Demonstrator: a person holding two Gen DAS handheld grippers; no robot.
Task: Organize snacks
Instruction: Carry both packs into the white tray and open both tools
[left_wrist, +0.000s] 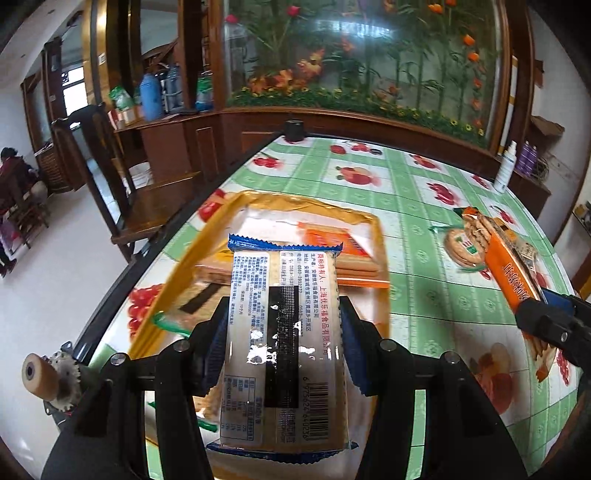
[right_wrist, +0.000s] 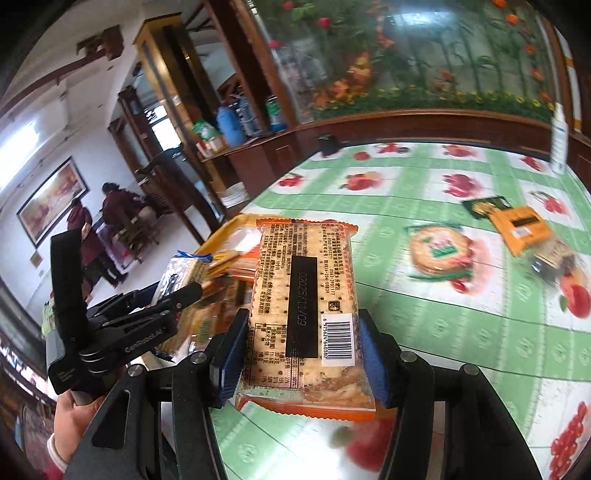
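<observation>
Here, a shallow yellow plastic tray (left_wrist: 236, 206) sits by the left edge of the table (left_wrist: 417, 192) with its green fruit-print cloth. Inside lie several orange-wrapped cracker packs (left_wrist: 332, 240). The left gripper (left_wrist: 282, 332) is clamped on a blue-edged clear cracker packet (left_wrist: 284, 332), held above the tray. The right gripper (right_wrist: 301, 354) is clamped on an orange-edged cracker packet (right_wrist: 303, 306), beside the tray. A round green-wrapped biscuit pack (right_wrist: 436, 251) and other loose snack packs (right_wrist: 521, 225) lie toward the table's right edge.
</observation>
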